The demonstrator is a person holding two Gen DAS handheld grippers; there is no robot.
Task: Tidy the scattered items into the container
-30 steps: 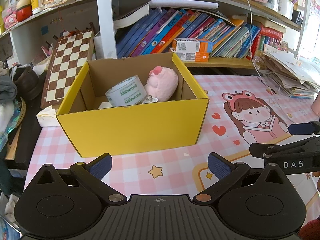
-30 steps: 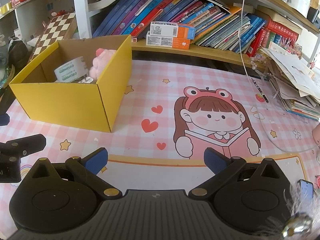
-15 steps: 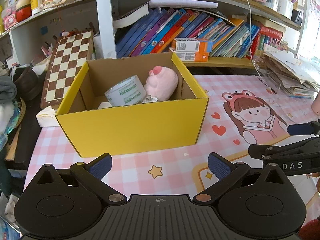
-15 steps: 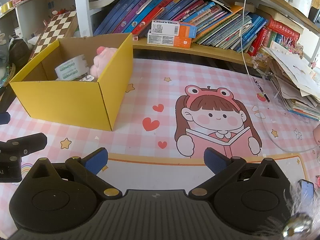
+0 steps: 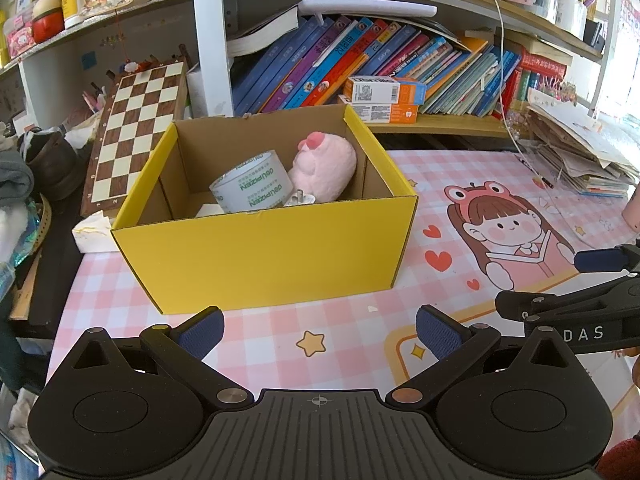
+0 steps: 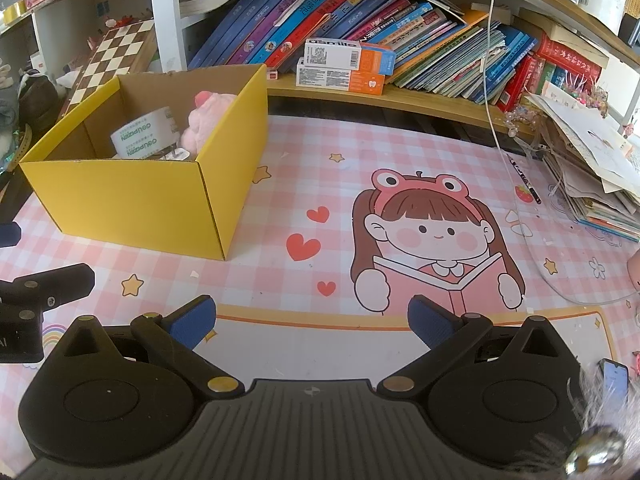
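Note:
A yellow cardboard box stands on the pink checked mat. Inside it lie a roll of tape, a pink plush toy and a small white plug. My left gripper is open, hovering just in front of the box with nothing between its fingers. My right gripper is open and empty over the mat, to the right of the box. The right gripper's black arm shows at the left wrist view's right edge.
Shelves of books and two orange-white cartons stand behind the box. A chessboard leans at back left. A paper stack sits at right, a pen and a white cable near it. A phone lies at near right.
Both grippers have drifted slightly; the right wrist view has edged back a little, so the box sits a bit farther. Nothing was gripped or released.

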